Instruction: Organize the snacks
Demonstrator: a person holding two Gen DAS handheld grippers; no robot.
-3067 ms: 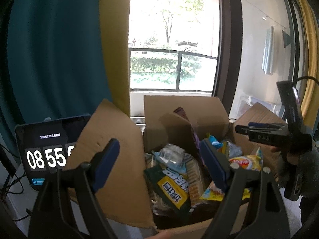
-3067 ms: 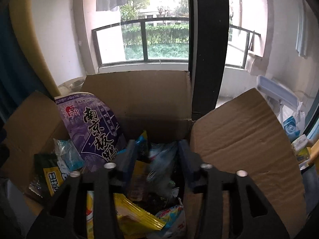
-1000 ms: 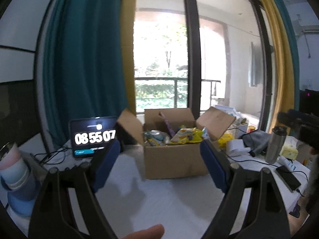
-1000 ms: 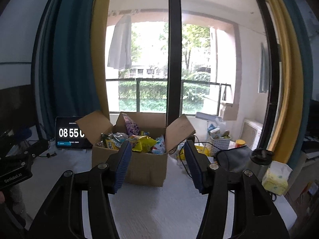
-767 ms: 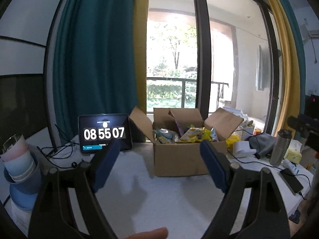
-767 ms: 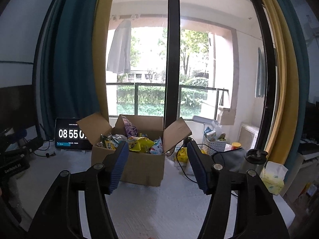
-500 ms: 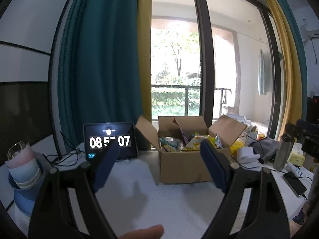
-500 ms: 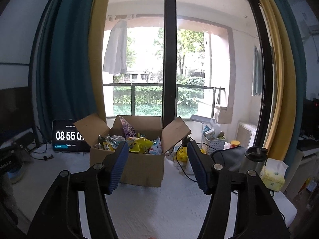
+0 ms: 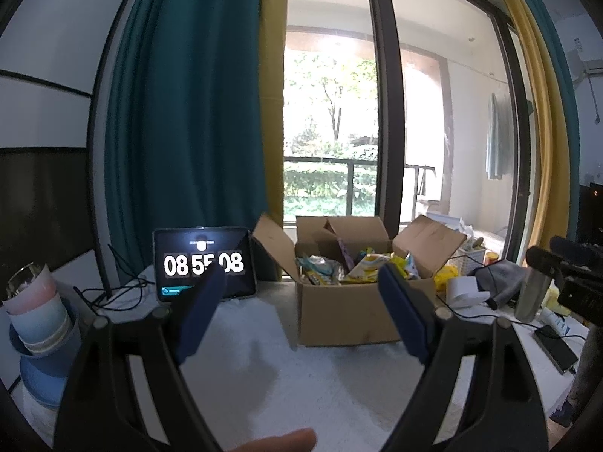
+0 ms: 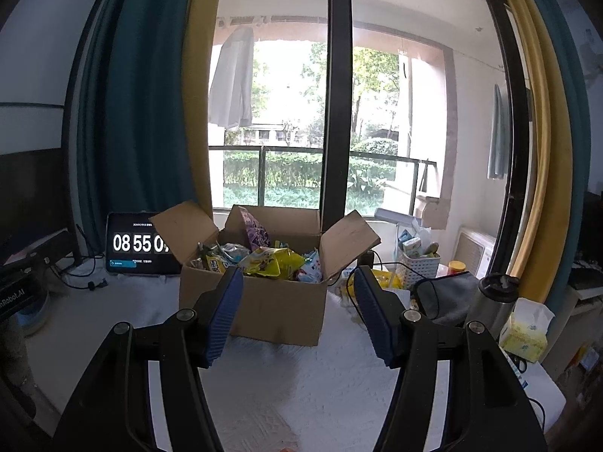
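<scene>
plainly, the cardboard box (image 10: 279, 309) is the anchor — it sits on the white table (image 10: 301, 384) with flaps splayed so the snacks (image 10: 271, 261) heaped inside can be reached from above. both tools hang well short of the box: the left gripper (image 9: 301, 312) spread wide and empty, the right gripper (image 10: 297, 312) spread too, its jaws having just been opening with nothing between them — likely readying a reach. the clock tablet (image 9: 203, 265) stands just left of the box.

box (image 10: 279, 312): matt cardboard | snack bags (image 10: 273, 260): glossy plastic | table (image 10: 320, 388): rough white
</scene>
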